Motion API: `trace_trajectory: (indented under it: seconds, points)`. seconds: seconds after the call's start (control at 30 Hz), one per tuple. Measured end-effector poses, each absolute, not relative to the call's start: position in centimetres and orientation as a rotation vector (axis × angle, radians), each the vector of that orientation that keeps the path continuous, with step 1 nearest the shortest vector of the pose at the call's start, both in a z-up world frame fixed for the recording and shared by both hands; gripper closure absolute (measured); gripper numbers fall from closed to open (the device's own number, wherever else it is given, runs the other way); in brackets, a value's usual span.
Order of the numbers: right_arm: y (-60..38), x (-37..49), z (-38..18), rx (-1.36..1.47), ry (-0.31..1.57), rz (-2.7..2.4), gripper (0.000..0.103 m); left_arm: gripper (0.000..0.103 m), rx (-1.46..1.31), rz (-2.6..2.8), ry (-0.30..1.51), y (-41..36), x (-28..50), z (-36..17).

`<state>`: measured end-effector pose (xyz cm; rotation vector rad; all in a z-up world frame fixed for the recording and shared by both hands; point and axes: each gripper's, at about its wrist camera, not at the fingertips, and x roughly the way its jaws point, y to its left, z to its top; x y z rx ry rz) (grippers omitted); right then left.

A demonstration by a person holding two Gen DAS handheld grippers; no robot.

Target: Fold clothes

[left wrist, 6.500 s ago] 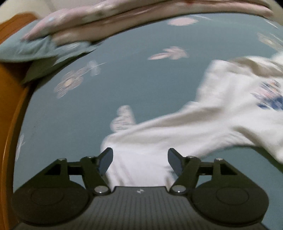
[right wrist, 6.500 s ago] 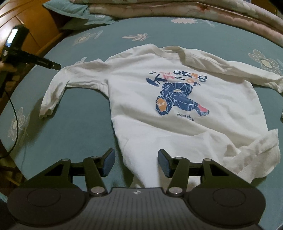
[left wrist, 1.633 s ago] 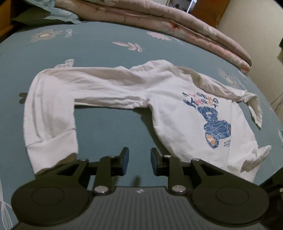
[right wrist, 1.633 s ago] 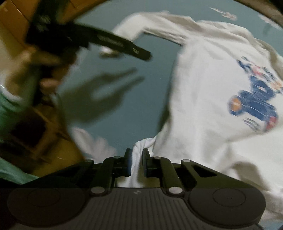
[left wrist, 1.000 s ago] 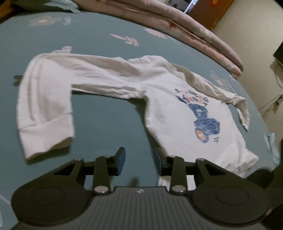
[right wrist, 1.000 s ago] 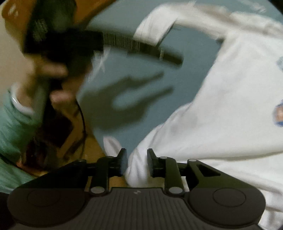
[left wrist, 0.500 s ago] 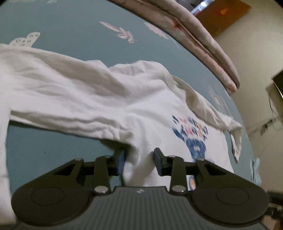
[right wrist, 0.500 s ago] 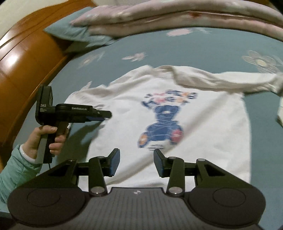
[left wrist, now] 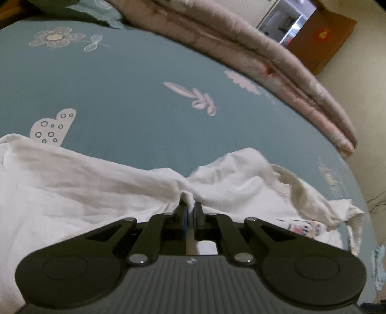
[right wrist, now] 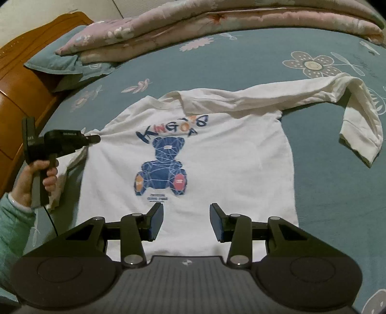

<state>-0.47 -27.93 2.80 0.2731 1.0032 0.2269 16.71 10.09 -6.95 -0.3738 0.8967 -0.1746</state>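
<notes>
A white long-sleeved sweatshirt (right wrist: 217, 157) with a blue bear print lies face up on the teal bed sheet (right wrist: 325, 193). My left gripper (left wrist: 190, 210) is shut on a pinch of the sweatshirt (left wrist: 96, 183) near its left shoulder and armpit; it also shows in the right wrist view (right wrist: 95, 139), at the garment's left edge. My right gripper (right wrist: 185, 222) is open and empty, above the hem below the bear print. The right sleeve (right wrist: 357, 125) bends down at the far right.
A folded pink floral quilt (right wrist: 217, 21) lies along the back of the bed, also in the left wrist view (left wrist: 265, 62). A teal pillow (right wrist: 55, 60) and a wooden headboard (right wrist: 19, 84) are at the left. A wall and brown door (left wrist: 323, 36) stand beyond.
My left gripper has moved forward onto the shoulder area and closed on the cloth. My right gripper has opened wider and stays over the hem.
</notes>
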Motion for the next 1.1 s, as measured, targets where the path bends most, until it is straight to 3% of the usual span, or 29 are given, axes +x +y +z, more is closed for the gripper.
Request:
trace_trajectory:
  seconds: [0.2, 0.37, 0.43, 0.67, 0.83, 1.1]
  points:
    - [-29.9, -1.2, 2.3, 0.256, 1.021, 0.141, 0.051, 0.092, -0.311, -0.156, 0.903, 9.3, 15.9, -7.0]
    - [-32.8, -2.9, 2.6, 0.25, 1.029, 0.034, 0.049, 0.079, -0.224, -0.182, 0.915, 9.7, 13.1, -5.1]
    - [-33.9, -3.5, 2.6, 0.254, 1.035, -0.004, 0.049, 0.066, -0.169, -0.189, 0.934, 9.5, 11.9, -4.6]
    - [-35.2, -5.2, 1.9, 0.275, 1.055, -0.075, 0.049, 0.065, 0.084, -0.235, 0.955, 6.7, 7.6, -2.8]
    - [-34.6, -5.9, 1.8, 0.268, 1.053, -0.07, 0.048, 0.046, 0.155, -0.325, 0.92, 3.9, 5.7, -1.2]
    - [-34.2, -8.0, 2.3, 0.147, 1.084, -0.01, 0.048, 0.046, 0.206, -0.525, 0.952, -1.9, 4.6, -2.5]
